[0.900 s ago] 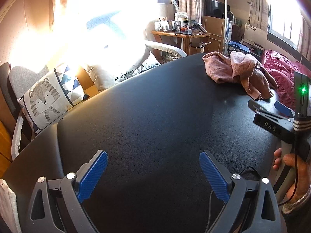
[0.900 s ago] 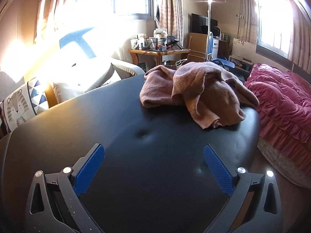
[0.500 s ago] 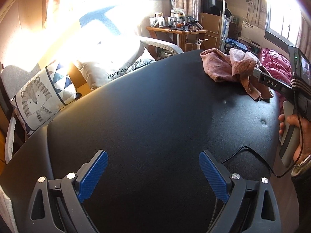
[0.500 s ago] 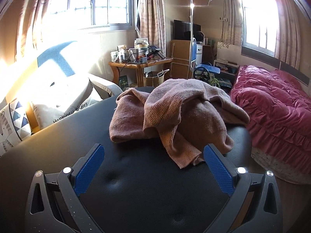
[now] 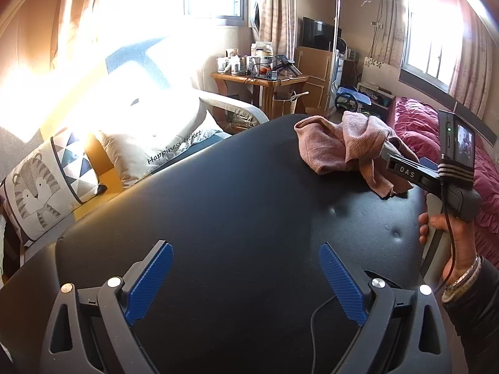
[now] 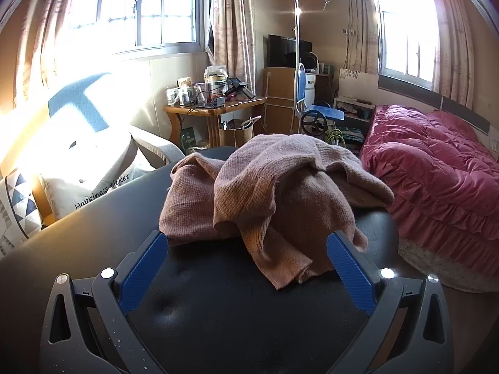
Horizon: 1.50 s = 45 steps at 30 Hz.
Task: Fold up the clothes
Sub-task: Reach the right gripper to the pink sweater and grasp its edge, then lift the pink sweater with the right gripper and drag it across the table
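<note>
The black padded worktop [image 5: 237, 193] is largely bare through the centre and lower frame. A crumpled pink knit garment [image 6: 268, 196] is heaped at its far right edge, beside the red bed [image 6: 436, 174]. The right claw [image 6: 246, 268] is spread wide, empty, at the garment's near hem. The left claw [image 5: 246, 277] is wide, holding nothing.

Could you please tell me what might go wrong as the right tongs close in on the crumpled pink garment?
The pink garment lies bunched in overlapping layers, so the open right tongs may pinch several folds rather than one edge. It sits near the black table's far edge, so a tug could drag it off. The left tongs are far away, giving no support.
</note>
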Available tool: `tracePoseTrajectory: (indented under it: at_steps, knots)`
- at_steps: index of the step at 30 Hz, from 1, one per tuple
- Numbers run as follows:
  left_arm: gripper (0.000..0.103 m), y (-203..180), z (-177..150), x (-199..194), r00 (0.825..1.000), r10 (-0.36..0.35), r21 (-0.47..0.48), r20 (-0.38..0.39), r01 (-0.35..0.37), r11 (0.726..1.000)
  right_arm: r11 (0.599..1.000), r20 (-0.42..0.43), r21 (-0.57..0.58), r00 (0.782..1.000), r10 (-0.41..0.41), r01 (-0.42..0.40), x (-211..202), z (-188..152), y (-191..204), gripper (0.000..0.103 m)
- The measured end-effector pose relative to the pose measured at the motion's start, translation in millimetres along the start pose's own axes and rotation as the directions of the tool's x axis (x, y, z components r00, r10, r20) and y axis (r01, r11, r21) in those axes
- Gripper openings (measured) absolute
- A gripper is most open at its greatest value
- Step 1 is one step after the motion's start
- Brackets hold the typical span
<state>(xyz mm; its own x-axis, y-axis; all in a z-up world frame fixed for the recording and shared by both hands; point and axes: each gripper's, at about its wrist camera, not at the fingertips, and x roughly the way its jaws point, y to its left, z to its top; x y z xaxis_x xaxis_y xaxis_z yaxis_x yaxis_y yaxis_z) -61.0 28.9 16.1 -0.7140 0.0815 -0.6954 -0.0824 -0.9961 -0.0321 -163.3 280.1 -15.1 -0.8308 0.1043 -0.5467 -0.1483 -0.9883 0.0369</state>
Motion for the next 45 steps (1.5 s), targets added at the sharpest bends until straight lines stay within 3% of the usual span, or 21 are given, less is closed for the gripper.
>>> tracePoseTrajectory:
  at_steps: [11, 16, 20, 23, 24, 25, 27, 30, 35, 45]
  knots:
    - [0.097, 3.5, -1.6, 4.3, 1.000, 0.019, -0.022, -0.007, -0.019, 1.000, 0.997, -0.095, 0.063, 0.994, -0.045, 0.051, 97.8, 55.9, -33.8, 0.103]
    - [0.097, 6.4, -2.1, 7.7, 0.999, 0.026, -0.033, -0.021, -0.027, 0.999, 0.997, -0.139, 0.022, 0.988, -0.067, 0.070, 127.8, 60.3, -30.6, 0.103]
    - [0.097, 11.2, -5.0, 5.9, 0.999, 0.031, -0.045, -0.033, -0.032, 0.998, 0.997, -0.199, 0.068, 0.980, -0.009, 0.023, 151.5, 53.8, -34.1, 0.102]
    - [0.097, 16.6, -9.3, 4.5, 0.998, 0.039, -0.063, -0.042, -0.042, 0.997, 0.997, -0.225, 0.074, 0.974, -0.001, 0.018, 161.2, 53.5, -42.1, 0.081]
    - [0.097, 18.8, -11.3, 5.1, 0.998, 0.042, -0.070, -0.048, -0.045, 0.997, 0.998, -0.231, 0.068, 0.973, 0.005, 0.010, 162.7, 53.4, -43.6, 0.068]
    - [0.097, 21.0, -13.4, 5.7, 0.997, 0.044, -0.078, -0.055, -0.049, 0.996, 0.998, -0.237, 0.056, 0.971, 0.011, 0.003, 163.7, 54.1, -43.5, 0.047]
    - [0.097, 25.1, -15.9, 5.4, 0.997, 0.048, -0.091, -0.064, -0.054, 0.994, 0.999, -0.245, 0.040, 0.969, 0.017, -0.008, 162.1, 54.6, -41.2, 0.020]
    - [0.097, 31.2, -19.7, 5.0, 0.996, 0.054, -0.111, -0.076, -0.062, 0.992, 0.999, -0.220, 0.008, 0.975, 0.033, -0.032, 150.7, 54.3, -33.8, 0.013]
    - [0.097, 39.9, -25.1, 0.9, 0.994, 0.068, -0.135, -0.087, -0.080, 0.988, 0.988, -0.156, -0.125, 0.985, 0.076, -0.095, 111.8, 55.6, 2.4, 0.012]
    - [0.097, 57.6, -37.7, -26.9, 0.988, 0.123, -0.183, -0.096, -0.140, 0.973, 0.928, -0.082, -0.292, 0.973, 0.215, -0.230, 20.0, 47.2, 74.1, 0.011]
